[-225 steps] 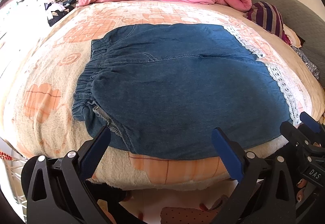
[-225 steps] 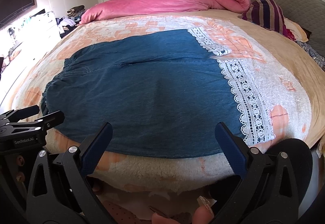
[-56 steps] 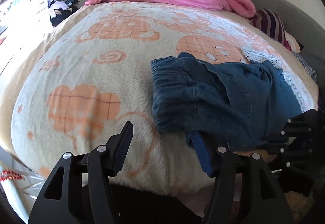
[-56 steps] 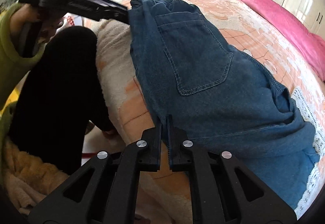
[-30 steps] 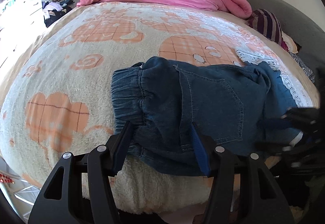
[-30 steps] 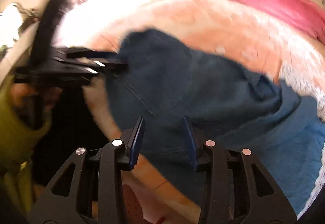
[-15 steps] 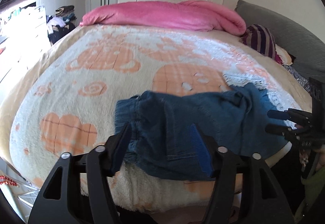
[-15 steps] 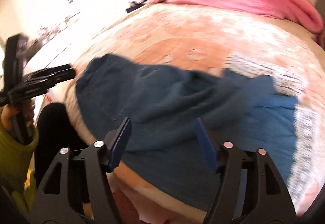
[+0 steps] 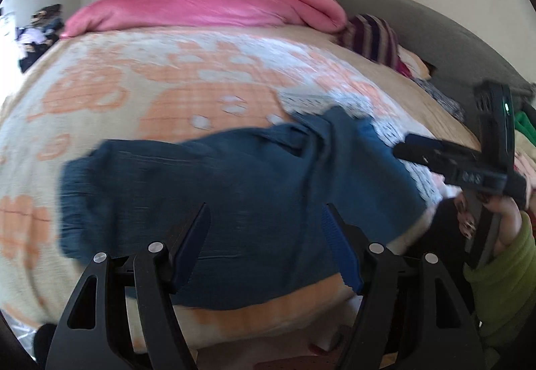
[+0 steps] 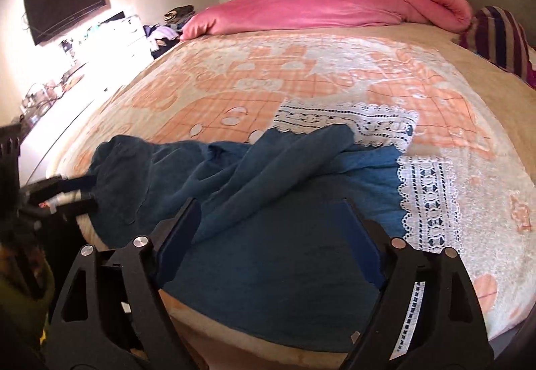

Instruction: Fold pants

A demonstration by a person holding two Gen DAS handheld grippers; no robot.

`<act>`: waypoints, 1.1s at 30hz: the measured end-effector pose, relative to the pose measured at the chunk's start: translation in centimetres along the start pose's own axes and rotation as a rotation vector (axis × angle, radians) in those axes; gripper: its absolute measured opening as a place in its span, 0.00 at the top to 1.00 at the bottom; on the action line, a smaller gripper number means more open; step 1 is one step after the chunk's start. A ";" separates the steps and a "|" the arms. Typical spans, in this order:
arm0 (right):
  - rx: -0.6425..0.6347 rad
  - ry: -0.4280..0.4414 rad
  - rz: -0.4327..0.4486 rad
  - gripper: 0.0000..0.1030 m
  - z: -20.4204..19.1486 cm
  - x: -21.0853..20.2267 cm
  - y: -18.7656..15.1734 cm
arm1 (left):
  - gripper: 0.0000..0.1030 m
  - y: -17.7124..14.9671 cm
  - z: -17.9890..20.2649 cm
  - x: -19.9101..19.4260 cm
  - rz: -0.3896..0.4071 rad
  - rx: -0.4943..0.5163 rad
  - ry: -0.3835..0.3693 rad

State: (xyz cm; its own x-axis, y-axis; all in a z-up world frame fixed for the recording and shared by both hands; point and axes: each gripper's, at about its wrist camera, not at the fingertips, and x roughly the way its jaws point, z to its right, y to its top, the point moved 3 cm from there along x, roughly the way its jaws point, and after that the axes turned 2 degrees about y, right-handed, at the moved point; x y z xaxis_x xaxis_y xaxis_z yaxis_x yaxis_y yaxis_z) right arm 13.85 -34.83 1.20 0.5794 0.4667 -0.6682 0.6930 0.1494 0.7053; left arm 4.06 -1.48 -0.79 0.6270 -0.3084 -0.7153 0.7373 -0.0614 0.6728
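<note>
Pants [image 10: 268,202] lay rumpled, half-folded, at the bed [image 10: 335,75] near edge. Both jaws had just been opening: left gripper [image 9: 264,242] and right gripper [image 10: 268,236] empty, nothing between. Likely next: smooth ridges, regrip both ends evenly.

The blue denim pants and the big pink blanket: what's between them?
Only bare peach-patterned fleece bedspread between denim pants and pink blanket, seen in the right wrist view.
</note>
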 end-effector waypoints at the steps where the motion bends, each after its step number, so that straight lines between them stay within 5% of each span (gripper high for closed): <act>1: -0.002 -0.004 0.002 0.24 0.1 0.0 0.1 | 0.34 0.0 0.4 0.6 -0.007 0.008 -0.013; 4: -0.010 -0.009 0.008 0.24 0.2 0.2 0.7 | 0.36 0.1 1.4 2.4 -0.042 0.012 -0.059; 11: -0.054 -0.031 0.009 0.23 0.1 1.6 3.0 | 0.58 0.2 3.1 6.8 -0.133 0.004 -0.168; 14: -0.079 -0.046 -0.011 0.23 -0.1 3.1 4.0 | 0.59 0.1 3.1 8.9 -0.172 -0.024 -0.164; 18: -0.100 -0.055 -0.046 0.23 -0.3 5.6 5.2 | 0.59 0.6 2.8 10.0 -0.151 -0.051 -0.178; 21: -0.105 -0.064 -0.069 0.23 -0.4 7.8 6.6 | 0.85 0.8 3.2 10.8 -0.137 -0.029 -0.166; 23: -0.112 -0.079 -0.086 0.23 -0.7 9.5 7.6 | 0.91 0.7 3.4 10.8 -0.118 -0.036 -0.199; 33: -0.157 -0.217 -0.225 0.27 -1.4 17.9 9.8 | 0.92 -0.9 5.8 9.4 -0.056 0.071 -0.285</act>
State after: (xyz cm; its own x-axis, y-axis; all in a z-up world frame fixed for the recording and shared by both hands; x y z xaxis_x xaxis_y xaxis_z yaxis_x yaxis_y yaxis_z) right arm 30.47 -23.76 -3.52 0.5091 0.2135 -0.8338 0.7488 0.3678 0.5514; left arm 7.85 -9.84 -7.02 0.4827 -0.5564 -0.6763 0.7429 -0.1487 0.6527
